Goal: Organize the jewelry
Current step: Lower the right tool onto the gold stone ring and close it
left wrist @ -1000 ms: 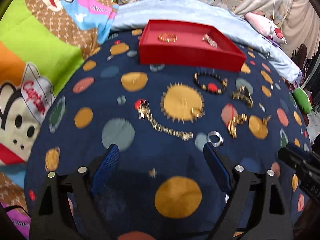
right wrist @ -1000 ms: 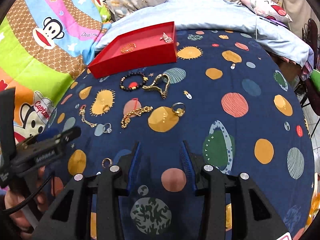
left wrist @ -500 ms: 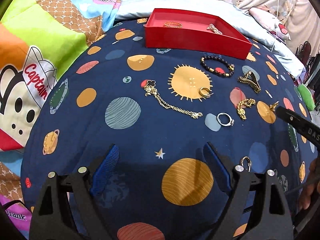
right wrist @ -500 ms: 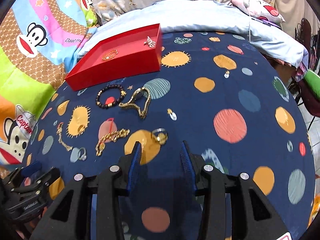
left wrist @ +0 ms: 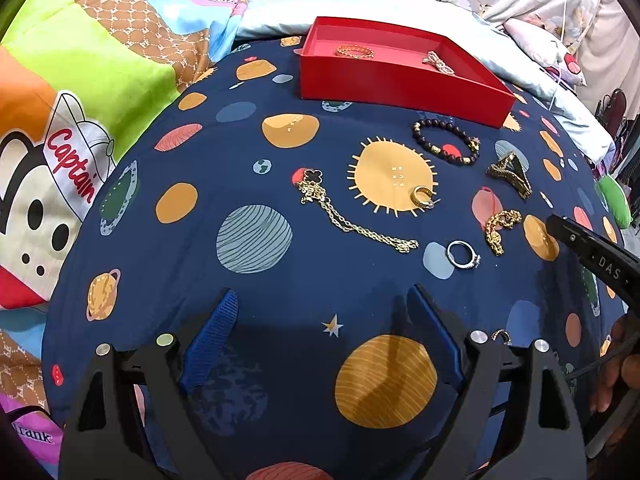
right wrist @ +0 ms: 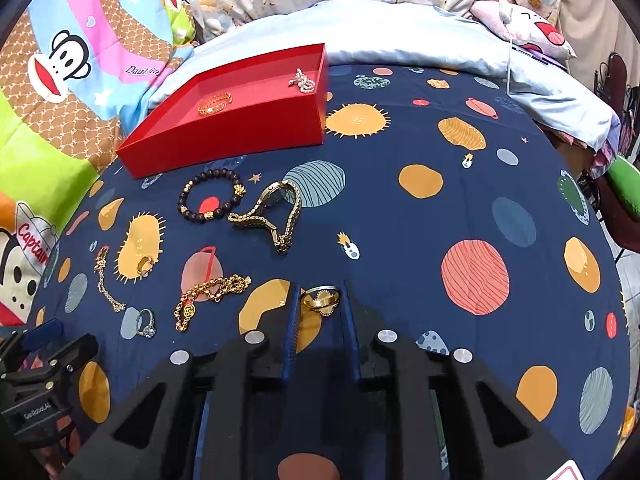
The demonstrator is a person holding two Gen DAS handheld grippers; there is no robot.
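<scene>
My right gripper (right wrist: 321,287) rests low on the blue planet-print cloth, its jaws closing. A gold ring (right wrist: 320,300) lies between the blue pads, which reach its two sides. My left gripper (left wrist: 320,292) hangs open over bare cloth with nothing between its fingers. A red tray (left wrist: 400,84) at the back holds a gold bracelet (left wrist: 354,51) and a pearl piece (left wrist: 438,62). Loose on the cloth lie a dark beaded bracelet (right wrist: 210,200), a gold watch (right wrist: 276,212), a gold charm bracelet (right wrist: 208,296), a silver ring (left wrist: 462,254), a gold chain (left wrist: 344,216) and another gold ring (left wrist: 422,197).
A bright cartoon blanket (left wrist: 80,120) borders the cloth on the left. A pale blue quilt (right wrist: 400,28) and pillows lie behind the tray. The right gripper's body (left wrist: 592,256) shows at the right edge of the left wrist view, a hand below it. A small hoop (left wrist: 500,336) lies by the left gripper's right finger.
My right gripper has moved forward and down to the gold ring, and its jaws have narrowed around it. The left gripper has stayed open and about where it was.
</scene>
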